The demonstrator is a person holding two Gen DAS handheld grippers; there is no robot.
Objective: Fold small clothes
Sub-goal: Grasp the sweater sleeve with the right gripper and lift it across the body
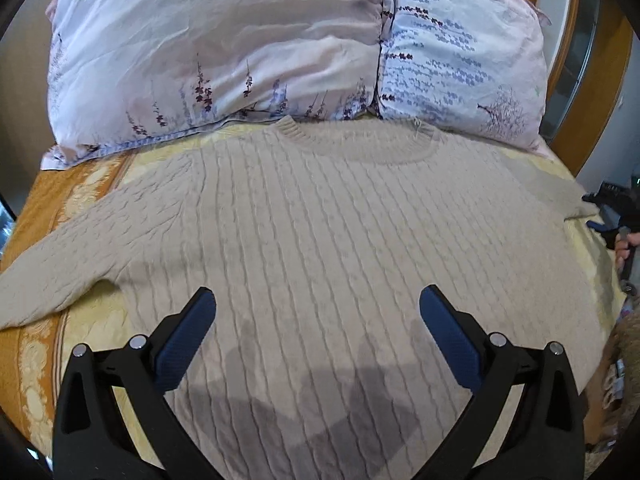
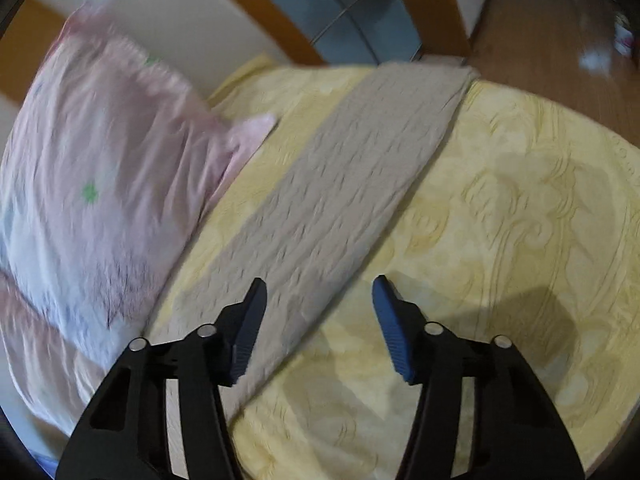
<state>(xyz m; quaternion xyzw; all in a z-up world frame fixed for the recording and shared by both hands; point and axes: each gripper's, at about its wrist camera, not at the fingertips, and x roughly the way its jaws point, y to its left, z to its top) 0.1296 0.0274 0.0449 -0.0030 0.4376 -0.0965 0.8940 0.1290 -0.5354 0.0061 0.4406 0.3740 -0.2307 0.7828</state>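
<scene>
A beige cable-knit sweater [image 1: 320, 232] lies flat on the bed, collar toward the pillows, its left sleeve [image 1: 60, 264] stretched out to the left. My left gripper [image 1: 318, 300] is open and empty, hovering over the sweater's body. My right gripper [image 2: 320, 288] is open and empty above the sweater's right sleeve [image 2: 352, 184], which lies straight toward the bed's far edge. The right gripper also shows at the right edge of the left wrist view [image 1: 620, 216].
Two floral pillows [image 1: 216, 52] [image 1: 464, 52] lie just behind the collar; one shows pink in the right wrist view [image 2: 100, 152]. A yellow patterned bedspread [image 2: 500, 208] covers the bed. A wooden frame [image 2: 280, 20] and wooden floor [image 2: 540, 28] lie beyond.
</scene>
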